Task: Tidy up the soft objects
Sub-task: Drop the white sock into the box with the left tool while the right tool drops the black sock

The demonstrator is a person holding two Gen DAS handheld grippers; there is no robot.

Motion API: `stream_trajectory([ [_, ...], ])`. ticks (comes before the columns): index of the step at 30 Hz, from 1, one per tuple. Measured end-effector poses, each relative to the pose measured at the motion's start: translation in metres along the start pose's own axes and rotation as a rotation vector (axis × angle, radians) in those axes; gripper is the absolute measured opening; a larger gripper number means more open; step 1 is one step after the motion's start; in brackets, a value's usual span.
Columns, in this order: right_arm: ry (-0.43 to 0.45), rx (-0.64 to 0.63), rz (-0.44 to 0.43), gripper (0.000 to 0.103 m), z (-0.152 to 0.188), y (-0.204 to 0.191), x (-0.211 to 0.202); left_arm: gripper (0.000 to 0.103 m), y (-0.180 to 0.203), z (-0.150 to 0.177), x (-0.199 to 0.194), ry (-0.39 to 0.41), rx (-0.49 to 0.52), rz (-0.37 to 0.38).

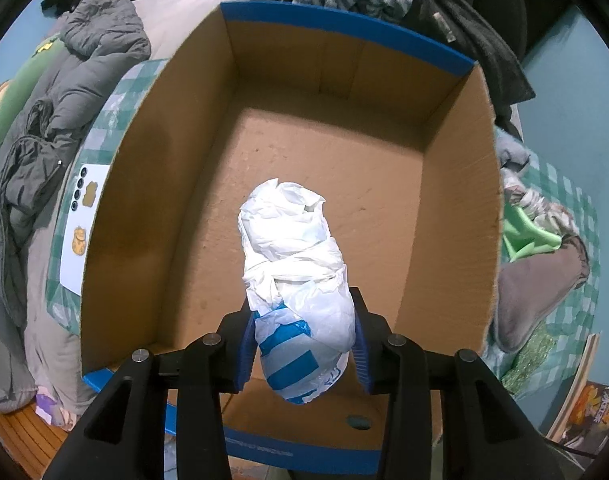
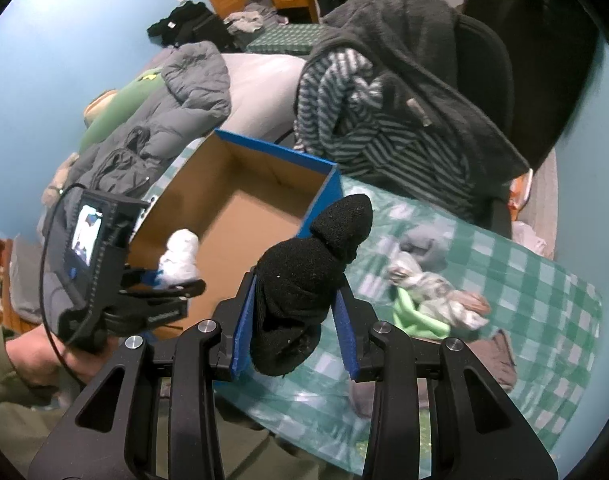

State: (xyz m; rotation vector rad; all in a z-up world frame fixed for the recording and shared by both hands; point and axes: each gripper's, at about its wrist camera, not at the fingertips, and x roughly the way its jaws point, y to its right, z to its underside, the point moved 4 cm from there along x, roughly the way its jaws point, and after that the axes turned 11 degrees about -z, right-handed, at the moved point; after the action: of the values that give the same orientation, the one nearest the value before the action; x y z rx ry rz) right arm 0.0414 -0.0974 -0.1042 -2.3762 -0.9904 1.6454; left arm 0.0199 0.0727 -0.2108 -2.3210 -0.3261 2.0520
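My left gripper (image 1: 302, 332) is shut on a crumpled white plastic bag with blue stripes (image 1: 296, 264) and holds it above the floor of an open cardboard box with blue rims (image 1: 344, 32). In the right wrist view the left gripper (image 2: 166, 280) with the white bag (image 2: 180, 258) hangs over the box (image 2: 240, 184). My right gripper (image 2: 296, 316) is shut on a rolled black sock bundle (image 2: 308, 276), held above the green checked cloth (image 2: 524, 272) just right of the box. The box holds nothing else.
A pile of soft items, light green, grey and brown (image 2: 436, 300), lies on the cloth to the right. A grey puffer jacket (image 1: 64, 92) lies left of the box. A striped fleece and dark jacket (image 2: 384, 92) hang on a chair behind. A white card (image 1: 82, 224) lies beside the box.
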Motion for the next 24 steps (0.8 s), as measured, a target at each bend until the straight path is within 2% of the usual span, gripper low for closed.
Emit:
stream_trajectory([
  [3,-0.019,-0.016,-0.014,0.036,-0.004,-0.01,0.014,0.046,-0.006,0.001,0.002,-0.005,0.006,0.001],
  [4,-0.026,-0.02,-0.021,0.036,-0.005,-0.014,0.02,0.055,-0.007,0.002,0.002,-0.005,0.008,0.005],
  [6,-0.042,-0.026,-0.031,0.036,-0.007,-0.02,0.033,0.065,-0.012,0.002,0.001,0.0,0.009,0.002],
  [13,-0.105,-0.05,-0.059,0.036,-0.009,-0.036,0.075,0.065,-0.03,0.002,-0.009,0.042,0.024,0.004],
  [24,-0.164,-0.069,-0.077,0.036,-0.009,-0.05,0.116,0.065,-0.06,0.006,-0.022,0.058,-0.022,0.012],
])
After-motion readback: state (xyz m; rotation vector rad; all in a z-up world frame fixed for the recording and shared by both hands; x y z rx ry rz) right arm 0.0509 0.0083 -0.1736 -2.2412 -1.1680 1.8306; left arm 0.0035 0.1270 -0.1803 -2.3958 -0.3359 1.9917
